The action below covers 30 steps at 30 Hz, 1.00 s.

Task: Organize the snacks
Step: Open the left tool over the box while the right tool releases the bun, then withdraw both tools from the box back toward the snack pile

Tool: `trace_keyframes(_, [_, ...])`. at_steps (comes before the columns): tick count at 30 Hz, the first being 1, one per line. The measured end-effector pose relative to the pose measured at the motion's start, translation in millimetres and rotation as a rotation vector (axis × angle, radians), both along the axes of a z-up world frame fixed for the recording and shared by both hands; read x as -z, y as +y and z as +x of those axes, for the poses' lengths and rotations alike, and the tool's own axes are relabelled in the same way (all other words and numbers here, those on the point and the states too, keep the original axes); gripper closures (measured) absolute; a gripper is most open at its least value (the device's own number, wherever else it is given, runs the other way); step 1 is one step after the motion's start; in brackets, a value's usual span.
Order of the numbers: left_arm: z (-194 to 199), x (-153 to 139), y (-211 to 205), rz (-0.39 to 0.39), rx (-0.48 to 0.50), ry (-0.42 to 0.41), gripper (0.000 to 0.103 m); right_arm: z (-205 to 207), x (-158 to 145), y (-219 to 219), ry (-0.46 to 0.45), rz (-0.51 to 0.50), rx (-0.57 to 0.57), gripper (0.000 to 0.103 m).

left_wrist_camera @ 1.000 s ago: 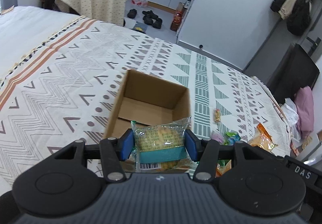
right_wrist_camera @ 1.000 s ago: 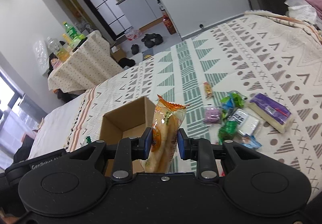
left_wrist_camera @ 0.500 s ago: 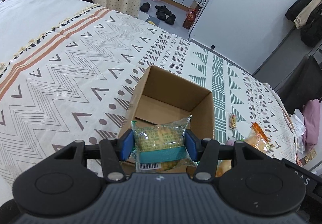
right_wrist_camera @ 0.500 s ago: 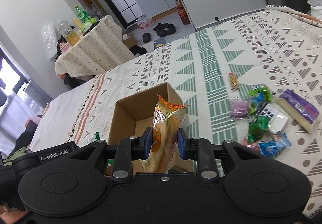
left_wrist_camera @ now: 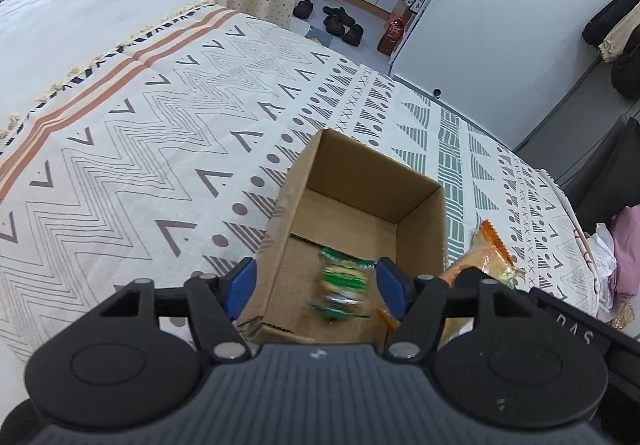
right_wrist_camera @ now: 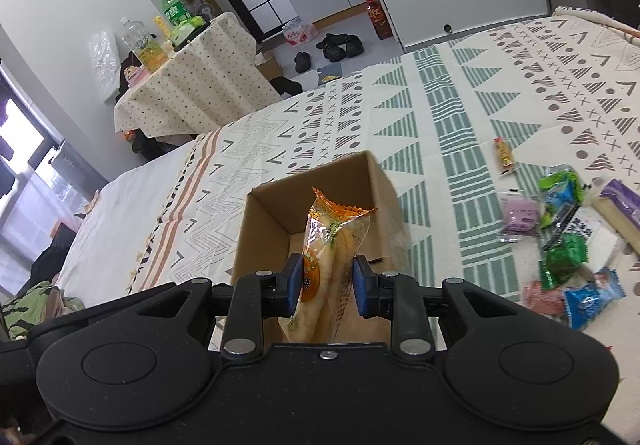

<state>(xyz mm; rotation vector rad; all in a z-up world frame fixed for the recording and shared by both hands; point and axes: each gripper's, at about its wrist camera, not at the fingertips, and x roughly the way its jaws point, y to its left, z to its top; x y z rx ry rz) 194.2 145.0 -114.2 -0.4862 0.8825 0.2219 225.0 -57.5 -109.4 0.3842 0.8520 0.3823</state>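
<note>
Your left gripper [left_wrist_camera: 314,281] hangs over the near end of an open cardboard box [left_wrist_camera: 420,221] that sits on a patterned bedspread [left_wrist_camera: 160,133], and its blue jaws stand wide apart with nothing between them. Below them, inside the box, a green and yellow snack packet [left_wrist_camera: 344,279] appears as a motion-blurred smear, so none of its printing can be read and you cannot tell whether it is touching the box floor. At the right edge of the left view, the letters "DAS" show upside down and cut off on a black housing. Your right gripper [right_wrist_camera: 327,281] is clamped on an orange bread packet [right_wrist_camera: 330,241], held upright with its crimped top seal pointing up, just in front of the box's near wall [right_wrist_camera: 260,241]. The packet carries an orange round label and small printed text, but both are too small and creased to read. To the right on the bedspread lies a loose pile of snacks [right_wrist_camera: 568,245] in green, blue, purple, pink and white wrappers, their printing not legible, and a small orange snack stick [right_wrist_camera: 504,155] lies apart from them. In the background, a green soda bottle [right_wrist_camera: 173,8] stands on a table covered by a dotted cloth [right_wrist_camera: 192,85], its label unreadable.
</note>
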Motion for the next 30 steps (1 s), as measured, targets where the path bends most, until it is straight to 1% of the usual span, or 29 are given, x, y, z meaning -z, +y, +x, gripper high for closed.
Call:
trace_keyframes(2, [-2, -1, 0, 0.01, -0.004, 0.007, 0.031, 1, 0, 2, 0.002, 0.005, -0.002, 0.072])
trace_keyframes(4, [-3, -2, -2, 0.017, -0.002, 0.013, 0.029, 0, -1, 3, -0.005, -0.003, 0.002, 0.068])
trace_keyframes(6, [-4, -3, -3, 0.022, 0.002, 0.02, 0.024, -1, -3, 0, -0.008, 0.0, 0.011, 0.058])
trace_keyframes(7, [-5, -4, -5, 0.025, 0.004, 0.023, 0.022, -2, -4, -3, -0.009, 0.001, 0.022, 0.055])
trace_keyframes(8, [-6, -4, -6, 0.028, 0.005, 0.026, 0.02, -3, -5, -6, -0.01, -0.002, 0.035, 0.05])
trace_keyframes(10, [-7, -6, -10, 0.034, 0.012, 0.04, 0.019, -6, -6, -14, -0.012, -0.012, 0.063, 0.044])
trace_keyframes(12, [-8, -7, -14, 0.042, 0.018, 0.054, 0.019, -10, -8, -21, -0.015, -0.026, 0.086, 0.034])
trace_keyframes(13, [-9, -9, -17, 0.049, 0.021, 0.057, 0.018, -13, -9, -26, -0.018, -0.034, 0.097, 0.032])
trace_keyframes(15, [-12, -12, -23, 0.066, 0.028, 0.056, 0.018, -18, -11, -33, -0.024, -0.049, 0.114, 0.022])
trace_keyframes(18, [-17, -19, -32, 0.082, 0.038, 0.048, 0.013, -25, -14, -47, -0.025, -0.056, 0.132, 0.013])
trace_keyframes(21, [-22, -26, -42, 0.103, 0.055, 0.037, 0.009, -33, -18, -58, -0.032, -0.056, 0.139, 0.006])
trace_keyframes(23, [-25, -30, -49, 0.112, 0.068, 0.032, 0.004, -37, -21, -65, -0.036, -0.057, 0.144, 0.004])
trace_keyframes(25, [-29, -34, -54, 0.103, 0.065, 0.027, 0.0, -41, -22, -72, -0.035, -0.055, 0.148, 0.002])
trace_keyframes(30, [-36, -40, -69, 0.114, 0.072, 0.027, 0.0, -52, -29, -86, -0.042, -0.07, 0.164, 0.0])
